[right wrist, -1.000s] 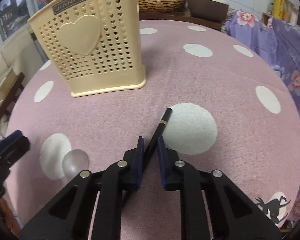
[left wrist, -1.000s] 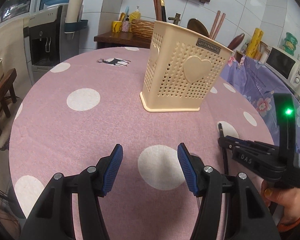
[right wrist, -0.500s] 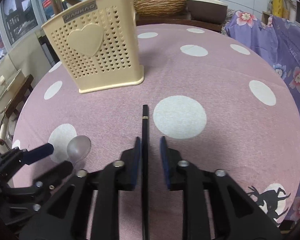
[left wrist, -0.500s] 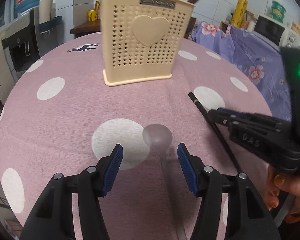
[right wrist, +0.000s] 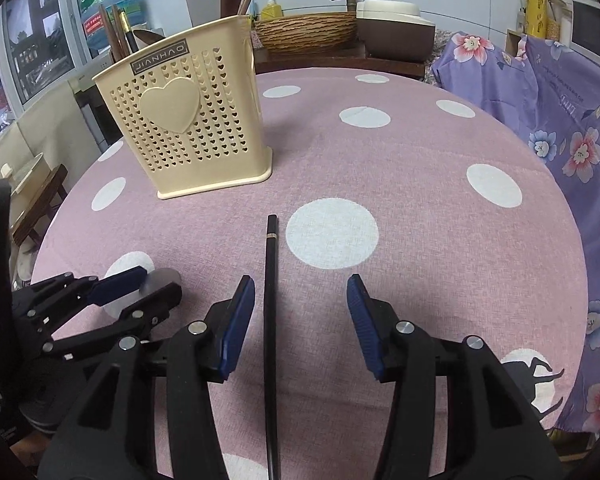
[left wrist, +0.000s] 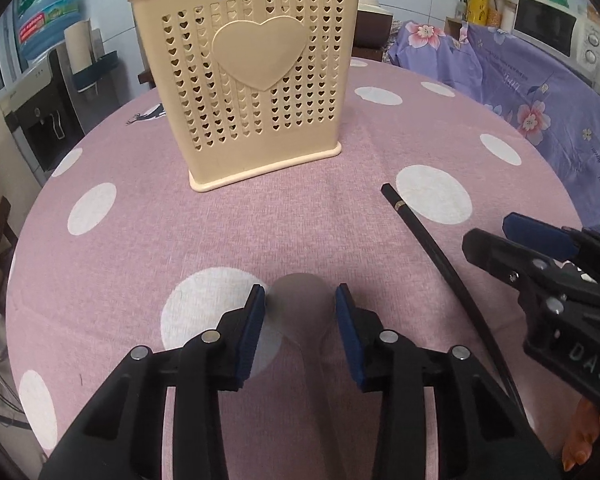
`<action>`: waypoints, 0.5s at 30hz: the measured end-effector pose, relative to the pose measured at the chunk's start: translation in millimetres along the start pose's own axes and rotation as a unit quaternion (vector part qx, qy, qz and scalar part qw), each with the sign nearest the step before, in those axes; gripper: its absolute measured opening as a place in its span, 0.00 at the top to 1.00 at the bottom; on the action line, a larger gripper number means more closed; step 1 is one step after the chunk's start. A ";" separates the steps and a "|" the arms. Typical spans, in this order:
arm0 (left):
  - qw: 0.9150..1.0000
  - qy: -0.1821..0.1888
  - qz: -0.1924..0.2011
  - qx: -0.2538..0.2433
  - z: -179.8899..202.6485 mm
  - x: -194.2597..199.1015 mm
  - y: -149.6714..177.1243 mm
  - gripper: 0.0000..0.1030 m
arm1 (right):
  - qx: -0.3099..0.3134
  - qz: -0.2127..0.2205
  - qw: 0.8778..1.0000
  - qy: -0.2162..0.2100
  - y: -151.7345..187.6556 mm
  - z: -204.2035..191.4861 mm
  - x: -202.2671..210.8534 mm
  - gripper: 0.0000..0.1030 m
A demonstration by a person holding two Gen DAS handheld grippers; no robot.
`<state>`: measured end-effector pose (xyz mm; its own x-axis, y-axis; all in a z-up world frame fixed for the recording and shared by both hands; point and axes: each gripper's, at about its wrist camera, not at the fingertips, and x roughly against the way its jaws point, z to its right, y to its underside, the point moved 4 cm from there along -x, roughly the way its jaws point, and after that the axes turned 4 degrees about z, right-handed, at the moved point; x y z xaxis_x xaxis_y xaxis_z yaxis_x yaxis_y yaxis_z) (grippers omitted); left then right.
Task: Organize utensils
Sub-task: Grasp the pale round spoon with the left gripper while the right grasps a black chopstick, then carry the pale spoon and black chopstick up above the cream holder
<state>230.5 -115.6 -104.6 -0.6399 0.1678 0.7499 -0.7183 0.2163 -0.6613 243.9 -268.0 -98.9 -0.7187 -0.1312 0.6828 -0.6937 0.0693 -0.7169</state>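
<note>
On the pink dotted worktop [left wrist: 140, 240], the left hand-held gripper [left wrist: 300, 322] has been closing around the translucent spoon [left wrist: 298, 308], pads not visibly pressing, while the right hand-held gripper [right wrist: 300, 316] has been opening, jaws apart, the black chopstick [right wrist: 271, 300] lying free between them, pointing at 12 o'clock, the cream utensil holder [right wrist: 184, 120] at 11 o'clock.

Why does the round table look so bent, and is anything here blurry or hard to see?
Both wrist views use fisheye lenses, so the table bulges and the corners go black. In the left wrist view the clear spoon looks hazy against the cloth; in the right wrist view the black chopstick is sharp.
</note>
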 end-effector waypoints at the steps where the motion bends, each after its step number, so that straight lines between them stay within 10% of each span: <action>1: 1.000 0.001 -0.001 0.001 -0.2 -0.5 -1.0 0.65 | 0.001 -0.001 1.000 0.000 0.2 0.0 -0.4 0.53; 15: 0.985 0.035 0.151 0.082 -49.3 94.9 -45.9 0.65 | 0.021 -0.037 0.998 -0.039 -9.7 -7.4 -22.0 0.53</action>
<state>216.3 -62.3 -2.3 -0.8148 0.2675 0.5143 -0.5362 -0.0107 -0.8440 266.1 -258.5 -105.9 -0.6584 -0.2104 0.7227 -0.7413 0.0148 -0.6711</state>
